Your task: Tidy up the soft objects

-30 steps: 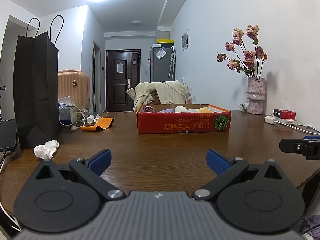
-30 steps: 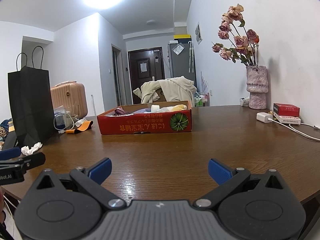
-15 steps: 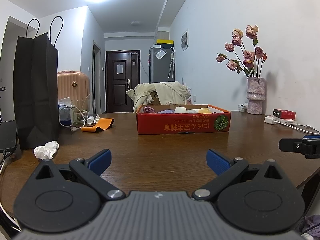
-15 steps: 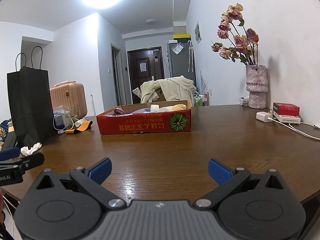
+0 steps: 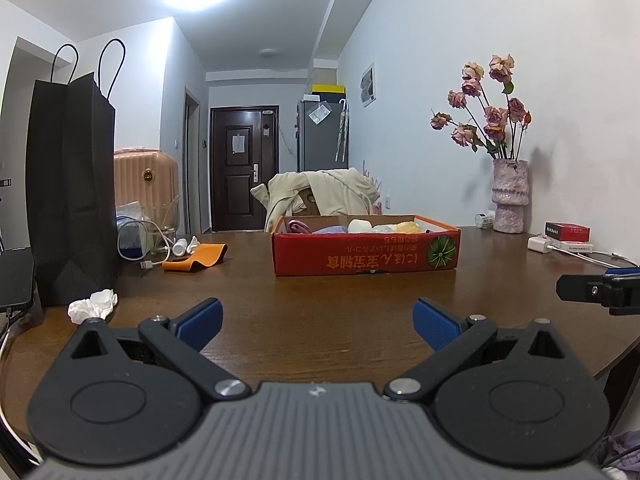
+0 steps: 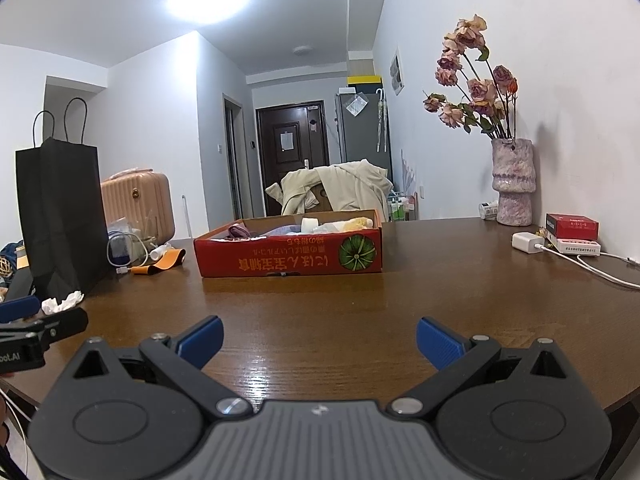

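Above the wooden table (image 5: 320, 304), left gripper (image 5: 316, 318) and right gripper (image 6: 318, 338) spread wide, empty, red box (image 5: 364, 250) beyond holding seemingly soft items.

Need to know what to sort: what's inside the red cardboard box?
Above the red cardboard box's front wall show a purple item, lavender cloth, a white lump and a yellow piece. Anything lower is hidden.

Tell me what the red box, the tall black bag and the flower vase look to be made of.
Red box: printed cardboard, going by the raw brown inner walls and folded edges. Tall black bag: matte paper, judging by its sharp creases and thin cord handles. Flower vase: probably ceramic or stone-like, with a rough, mottled pink-grey surface; the exact material can't be told.
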